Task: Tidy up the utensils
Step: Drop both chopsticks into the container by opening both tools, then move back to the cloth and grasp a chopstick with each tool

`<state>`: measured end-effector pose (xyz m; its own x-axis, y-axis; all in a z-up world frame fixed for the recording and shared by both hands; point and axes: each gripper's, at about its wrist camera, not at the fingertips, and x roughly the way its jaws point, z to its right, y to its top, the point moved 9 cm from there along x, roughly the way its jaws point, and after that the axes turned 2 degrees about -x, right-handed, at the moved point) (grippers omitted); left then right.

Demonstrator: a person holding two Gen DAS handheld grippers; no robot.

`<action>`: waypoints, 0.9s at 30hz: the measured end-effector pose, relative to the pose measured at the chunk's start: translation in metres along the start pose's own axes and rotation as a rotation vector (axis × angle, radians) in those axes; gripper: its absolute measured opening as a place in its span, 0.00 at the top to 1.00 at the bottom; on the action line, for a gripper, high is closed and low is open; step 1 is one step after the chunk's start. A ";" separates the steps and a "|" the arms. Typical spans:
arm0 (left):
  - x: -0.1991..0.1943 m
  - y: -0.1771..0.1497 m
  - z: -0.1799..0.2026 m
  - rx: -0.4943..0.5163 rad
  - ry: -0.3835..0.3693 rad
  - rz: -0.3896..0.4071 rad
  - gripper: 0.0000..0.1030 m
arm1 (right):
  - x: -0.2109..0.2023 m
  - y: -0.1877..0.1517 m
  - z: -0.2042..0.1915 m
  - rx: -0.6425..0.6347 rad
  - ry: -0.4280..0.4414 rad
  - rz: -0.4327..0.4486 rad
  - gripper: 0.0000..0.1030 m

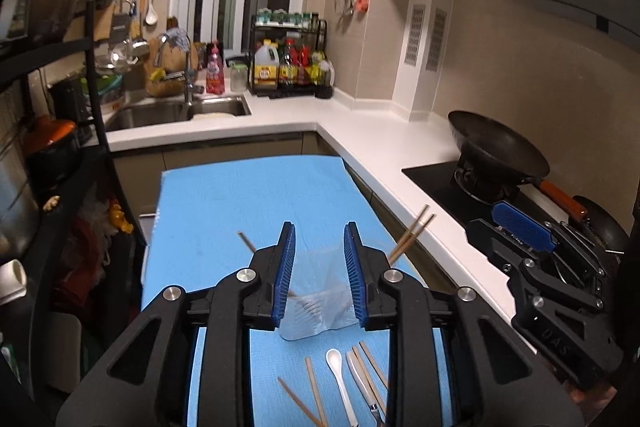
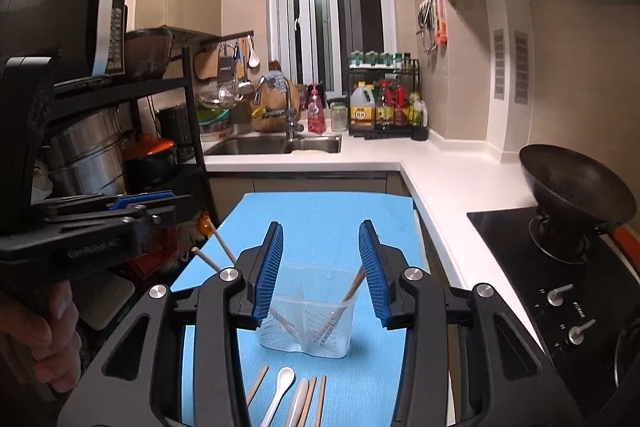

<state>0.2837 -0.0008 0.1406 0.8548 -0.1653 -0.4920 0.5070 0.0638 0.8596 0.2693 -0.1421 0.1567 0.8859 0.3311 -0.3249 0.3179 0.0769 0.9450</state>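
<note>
A clear plastic utensil holder (image 1: 316, 303) (image 2: 308, 323) stands on the blue mat (image 1: 224, 211) (image 2: 320, 215). Wooden chopsticks lean out of it to the right (image 1: 412, 233) (image 2: 354, 287) and to the left (image 1: 246, 241) (image 2: 216, 255). In front of the holder lie a white spoon (image 1: 338, 371) (image 2: 280, 387) and several loose chopsticks (image 1: 314, 387) (image 2: 316, 403). My left gripper (image 1: 320, 231) (image 2: 160, 205) hovers above the holder, open, with nothing between its pads. My right gripper (image 2: 320, 227) (image 1: 520, 231) is beside it on the right, open wider and empty.
A black wok (image 1: 496, 147) (image 2: 576, 183) sits on the stove at the right, beyond the white counter (image 1: 380, 147). The sink (image 2: 276, 145) is at the back. A black rack with pots (image 2: 92, 155) stands close on the left. A hand (image 2: 40, 339) grips the left tool.
</note>
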 end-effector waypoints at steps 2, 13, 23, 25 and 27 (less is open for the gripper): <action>-0.025 -0.008 0.002 0.003 0.004 0.029 0.75 | -0.020 -0.004 -0.001 0.000 -0.011 0.024 0.61; -0.061 -0.151 0.010 0.010 0.029 -0.043 0.85 | -0.072 -0.124 -0.020 0.120 0.015 -0.063 0.91; -0.018 -0.292 0.024 -0.178 -0.020 -0.235 0.83 | -0.047 -0.280 -0.015 0.176 0.007 -0.317 0.87; -0.013 -0.299 0.035 -0.178 -0.028 -0.251 0.63 | -0.044 -0.286 -0.017 0.160 -0.004 -0.318 0.84; -0.011 -0.301 0.041 -0.159 -0.005 -0.240 0.56 | -0.039 -0.291 -0.018 0.156 -0.006 -0.329 0.79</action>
<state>0.1175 -0.0587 -0.1067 0.7079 -0.1994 -0.6775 0.7061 0.1755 0.6861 0.1360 -0.1609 -0.1045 0.7294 0.3073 -0.6111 0.6333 0.0341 0.7731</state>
